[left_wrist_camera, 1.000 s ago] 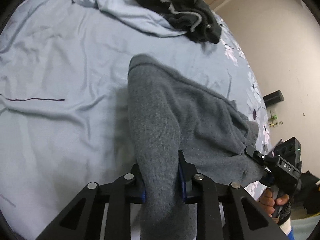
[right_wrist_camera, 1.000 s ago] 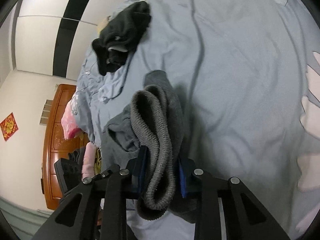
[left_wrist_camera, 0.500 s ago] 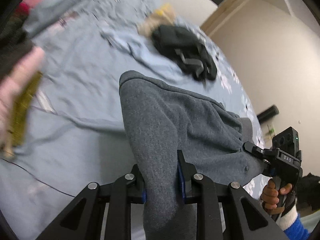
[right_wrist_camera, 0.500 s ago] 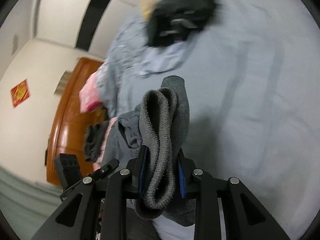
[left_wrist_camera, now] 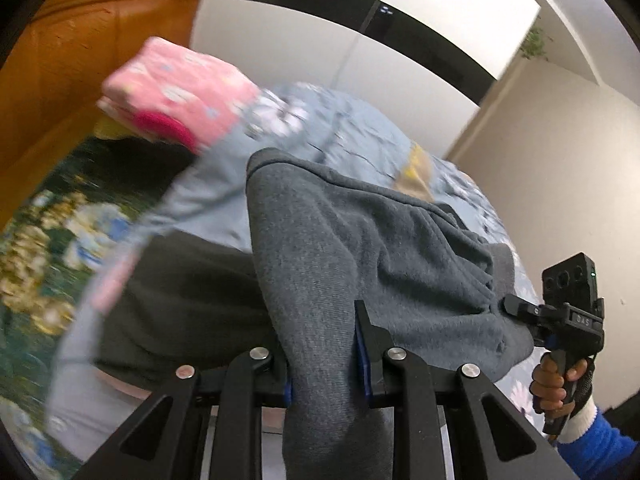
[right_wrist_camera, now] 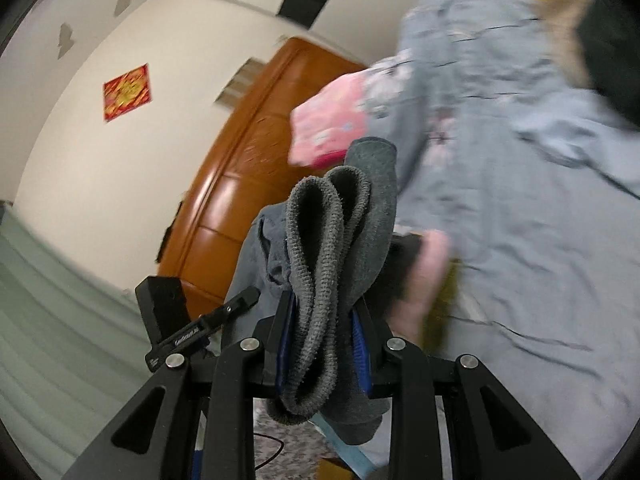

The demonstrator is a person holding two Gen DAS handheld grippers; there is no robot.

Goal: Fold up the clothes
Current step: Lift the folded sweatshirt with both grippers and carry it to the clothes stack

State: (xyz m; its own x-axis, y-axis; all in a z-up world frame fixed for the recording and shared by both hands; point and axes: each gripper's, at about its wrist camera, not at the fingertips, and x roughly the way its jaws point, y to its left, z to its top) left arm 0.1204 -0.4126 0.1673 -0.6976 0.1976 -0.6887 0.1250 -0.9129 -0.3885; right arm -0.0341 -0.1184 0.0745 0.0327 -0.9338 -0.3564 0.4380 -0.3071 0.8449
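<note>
Left wrist view shows the left gripper [left_wrist_camera: 326, 360] clamped narrowly on a fold of the grey sweater [left_wrist_camera: 360, 248], which stretches in the air above the blue bedsheet [left_wrist_camera: 352, 136] to the right gripper [right_wrist_camera: 322, 344], likewise pinched on its ribbed hem [right_wrist_camera: 320, 240], near a pink folded stack [left_wrist_camera: 176, 96].
</note>
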